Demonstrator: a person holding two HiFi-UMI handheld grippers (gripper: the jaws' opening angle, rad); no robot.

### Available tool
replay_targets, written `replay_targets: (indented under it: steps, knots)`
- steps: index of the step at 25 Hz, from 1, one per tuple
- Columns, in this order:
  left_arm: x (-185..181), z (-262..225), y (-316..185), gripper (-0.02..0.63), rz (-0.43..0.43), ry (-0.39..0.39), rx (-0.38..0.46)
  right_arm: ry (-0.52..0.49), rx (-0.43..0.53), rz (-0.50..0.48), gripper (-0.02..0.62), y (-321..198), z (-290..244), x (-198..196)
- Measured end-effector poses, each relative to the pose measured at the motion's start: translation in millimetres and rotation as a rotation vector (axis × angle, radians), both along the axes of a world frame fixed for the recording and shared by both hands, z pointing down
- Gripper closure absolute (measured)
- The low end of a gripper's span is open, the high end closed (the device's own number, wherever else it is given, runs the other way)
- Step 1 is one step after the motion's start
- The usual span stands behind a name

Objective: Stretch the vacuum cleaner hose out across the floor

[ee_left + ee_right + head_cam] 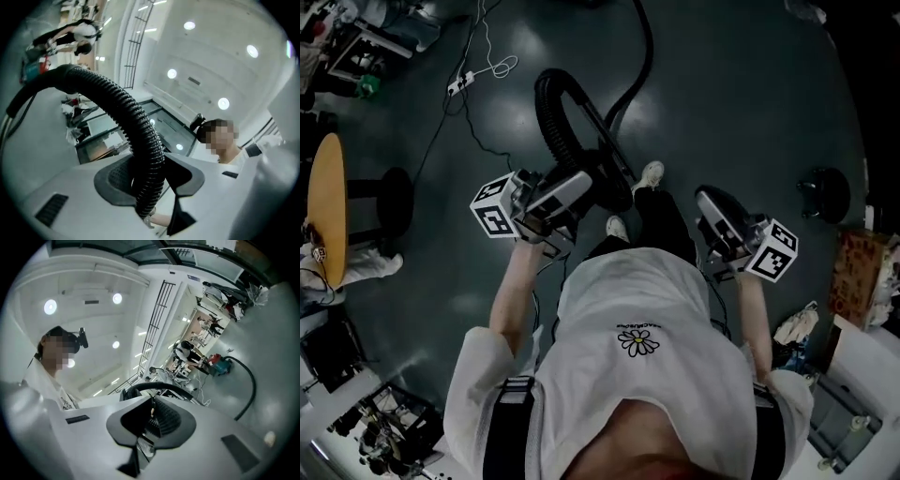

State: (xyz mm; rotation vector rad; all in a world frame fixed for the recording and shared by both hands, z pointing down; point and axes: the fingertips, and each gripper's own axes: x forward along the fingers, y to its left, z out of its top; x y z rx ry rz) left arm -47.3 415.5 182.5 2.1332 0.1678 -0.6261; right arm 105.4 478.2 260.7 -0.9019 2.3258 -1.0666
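Observation:
The black ribbed vacuum hose (551,112) curls in a loop on the dark floor ahead of my feet, and one run leads off toward the top (647,47). My left gripper (581,186) is shut on that loop. In the left gripper view the hose (136,117) rises from between the jaws and arcs up to the left. My right gripper (710,202) is held to the right of the hose, shut with nothing in it. In the right gripper view its jaws (152,420) meet, and beyond them the hose (251,380) runs to a teal and red vacuum cleaner (220,365).
A round wooden table (326,206) and a black stool (394,195) stand at the left. A power strip with a white cable (461,82) lies at the upper left. At the right are a black round base (825,192) and a cardboard box (862,274). My white shoes (651,173) stand beside the loop.

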Motion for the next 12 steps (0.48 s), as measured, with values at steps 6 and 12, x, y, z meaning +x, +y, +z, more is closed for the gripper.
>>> replay_targets:
  steps: [6, 12]
  knots:
    - [6, -62, 74, 0.434, -0.089, 0.010, 0.213, 0.222, 0.183, -0.120, 0.583, 17, -20, -12]
    - [40, -87, 154, 0.434, -0.122, -0.155, 0.416, 0.291, 0.322, -0.325, 0.584, 47, -43, -35]
